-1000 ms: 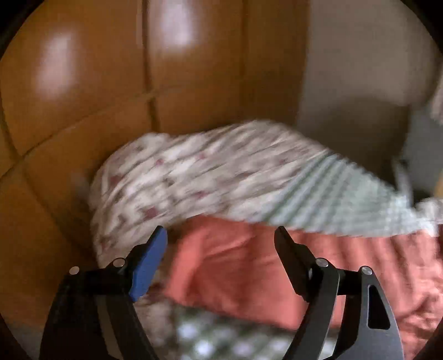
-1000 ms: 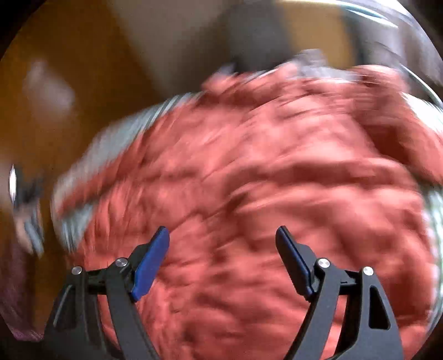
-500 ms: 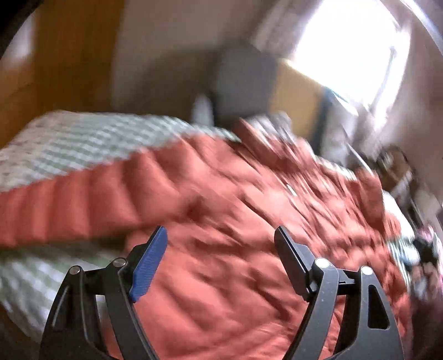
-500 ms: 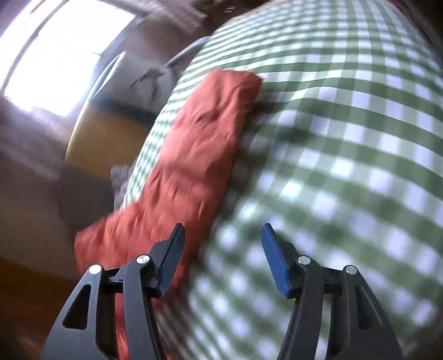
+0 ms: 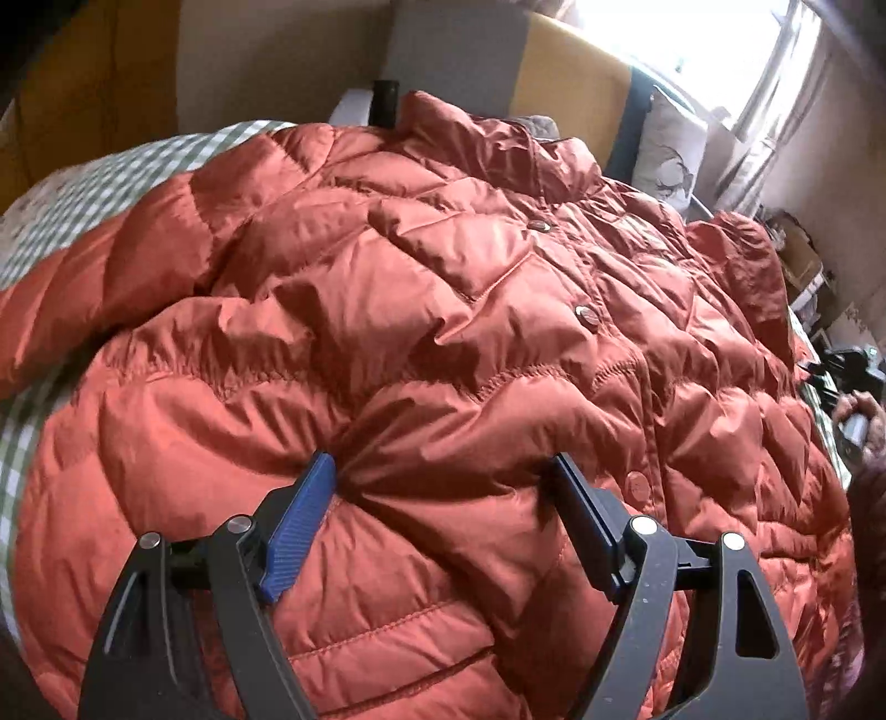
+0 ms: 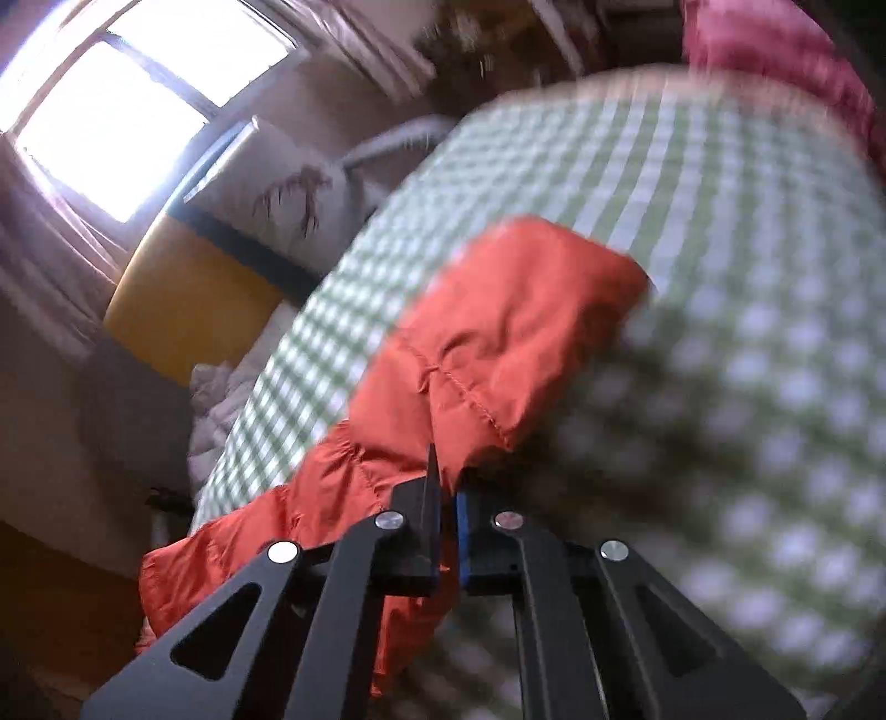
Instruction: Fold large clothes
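Note:
An orange-red quilted puffer jacket (image 5: 470, 310) lies spread front-up over a green-checked bed cover (image 5: 83, 188), snaps down its middle. My left gripper (image 5: 443, 498) is open, its blue-padded fingers pressing into the jacket's lower left panel with fabric bulging between them. In the right wrist view a sleeve of the jacket (image 6: 498, 332) stretches over the checked cover (image 6: 692, 183). My right gripper (image 6: 447, 498) is shut on the sleeve's edge near the cuff seam.
A white cushion with an antler print (image 5: 670, 149) leans on a yellow and dark headboard (image 5: 570, 72) under a bright window (image 6: 122, 111). A person's hand (image 5: 858, 421) holds the other tool at the right edge. Pink fabric (image 6: 775, 50) lies at the bed's far corner.
My right gripper has closed from open onto the sleeve edge. The left gripper swung from the pillow area onto the jacket's body and settled against it, still open.

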The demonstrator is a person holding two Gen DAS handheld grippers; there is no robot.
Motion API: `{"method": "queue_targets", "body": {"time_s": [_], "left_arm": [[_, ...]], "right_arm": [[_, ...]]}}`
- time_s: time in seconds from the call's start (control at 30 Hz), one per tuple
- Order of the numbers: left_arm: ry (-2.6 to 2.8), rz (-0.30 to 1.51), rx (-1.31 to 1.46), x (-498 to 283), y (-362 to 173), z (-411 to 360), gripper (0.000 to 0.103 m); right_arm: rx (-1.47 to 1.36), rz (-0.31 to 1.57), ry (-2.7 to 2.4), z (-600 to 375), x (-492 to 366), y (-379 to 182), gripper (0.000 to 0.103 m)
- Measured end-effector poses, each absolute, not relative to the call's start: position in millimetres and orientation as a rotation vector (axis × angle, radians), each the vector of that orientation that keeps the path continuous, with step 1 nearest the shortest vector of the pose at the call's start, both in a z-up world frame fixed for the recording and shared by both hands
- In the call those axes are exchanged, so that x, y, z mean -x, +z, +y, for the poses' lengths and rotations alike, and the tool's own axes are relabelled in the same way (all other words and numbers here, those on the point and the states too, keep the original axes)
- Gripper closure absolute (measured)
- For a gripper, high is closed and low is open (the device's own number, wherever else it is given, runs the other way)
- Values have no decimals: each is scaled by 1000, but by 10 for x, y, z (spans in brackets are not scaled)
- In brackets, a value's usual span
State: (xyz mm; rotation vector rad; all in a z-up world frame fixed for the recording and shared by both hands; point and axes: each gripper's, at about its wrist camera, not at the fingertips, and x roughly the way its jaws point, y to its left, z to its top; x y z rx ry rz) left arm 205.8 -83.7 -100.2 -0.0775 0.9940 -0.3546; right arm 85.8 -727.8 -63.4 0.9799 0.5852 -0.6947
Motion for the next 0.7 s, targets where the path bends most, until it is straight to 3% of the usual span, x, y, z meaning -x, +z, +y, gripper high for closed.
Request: {"method": "queue_targets", "body": {"time_s": [0.1,0.27,0.4,0.47,0.5,0.7], "left_arm": [[-346,990,77,-2052,-1046,-836,24],[-355,984,33,-2076,-1117,-896,23],[-351,979,25,-2067,-1128,-922,23],[-355,986,52,-2042,-1078,-886,23],[-362,985,70,-2017,-1033,-849,23],[-270,859,175,-1941,-604,-261,23]], "right_arm": [[-850,625,-814,-7308,-619,-575,101],[-778,797,-924,-7232,-606,-1026,101],[-731,813,-931,-7110,-662,-998,94],[-760,807,-901,-7078,-633,-911,63],[-768,789,-890,-7046,-607,-852,41],[-640,699,-689,-6358,-673,-293,26]]}}
